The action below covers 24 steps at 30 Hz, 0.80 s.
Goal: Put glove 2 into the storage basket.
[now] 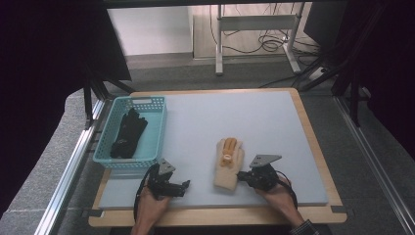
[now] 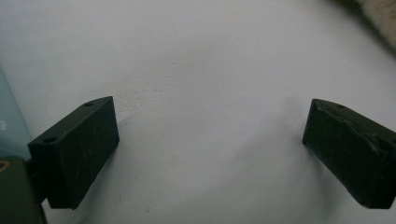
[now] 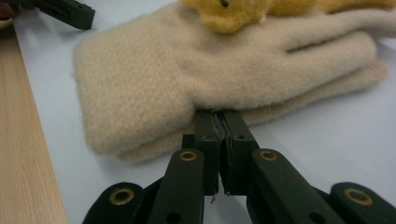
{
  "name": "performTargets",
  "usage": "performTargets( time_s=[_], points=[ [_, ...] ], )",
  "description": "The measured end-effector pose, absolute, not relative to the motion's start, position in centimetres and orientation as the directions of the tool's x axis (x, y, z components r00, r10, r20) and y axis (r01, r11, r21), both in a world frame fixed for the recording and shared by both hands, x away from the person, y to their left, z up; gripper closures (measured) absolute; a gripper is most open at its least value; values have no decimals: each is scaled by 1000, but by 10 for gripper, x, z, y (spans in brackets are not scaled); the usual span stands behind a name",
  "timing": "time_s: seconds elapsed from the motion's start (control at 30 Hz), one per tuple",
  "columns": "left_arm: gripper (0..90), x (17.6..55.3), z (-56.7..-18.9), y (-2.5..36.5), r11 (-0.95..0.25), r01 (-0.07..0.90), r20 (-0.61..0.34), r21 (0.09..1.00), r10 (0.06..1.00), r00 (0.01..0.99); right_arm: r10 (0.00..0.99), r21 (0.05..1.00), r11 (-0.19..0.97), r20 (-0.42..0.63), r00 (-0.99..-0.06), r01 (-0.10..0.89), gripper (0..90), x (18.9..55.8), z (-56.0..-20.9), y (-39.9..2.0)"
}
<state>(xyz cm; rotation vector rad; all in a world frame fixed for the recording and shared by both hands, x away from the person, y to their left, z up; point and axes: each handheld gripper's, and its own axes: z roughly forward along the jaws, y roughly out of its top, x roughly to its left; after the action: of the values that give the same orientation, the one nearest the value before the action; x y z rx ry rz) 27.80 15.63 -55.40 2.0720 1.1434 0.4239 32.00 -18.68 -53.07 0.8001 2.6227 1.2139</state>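
Right fingers (image 3: 219,126) pinch shut at the beige gloves' (image 3: 187,79) edge, lower center, ready to lift; left gripper (image 2: 210,140) waits open.

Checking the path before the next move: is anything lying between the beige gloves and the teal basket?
Nothing visible does. The table between the beige gloves and the teal basket is bare; the left gripper sits nearer the person, jaws open.

Beige knitted gloves (image 1: 228,166), stacked flat with a yellow plush patch on top, near the table's front edge
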Motion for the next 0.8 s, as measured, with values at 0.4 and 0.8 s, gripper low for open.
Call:
performTargets(
  time_s=[0.4, 0.8],
  points=[
    [48, 278, -554, 157, -346, 594, -53, 726, 833, 551, 506, 743, 543, 83, -859, 391, 829, 332, -536, -139],
    [47, 277, -554, 157, -348, 593, -51, 726, 833, 551, 509, 745, 557, 42, -860, 367, 800, 341, -536, -119]
  ],
)
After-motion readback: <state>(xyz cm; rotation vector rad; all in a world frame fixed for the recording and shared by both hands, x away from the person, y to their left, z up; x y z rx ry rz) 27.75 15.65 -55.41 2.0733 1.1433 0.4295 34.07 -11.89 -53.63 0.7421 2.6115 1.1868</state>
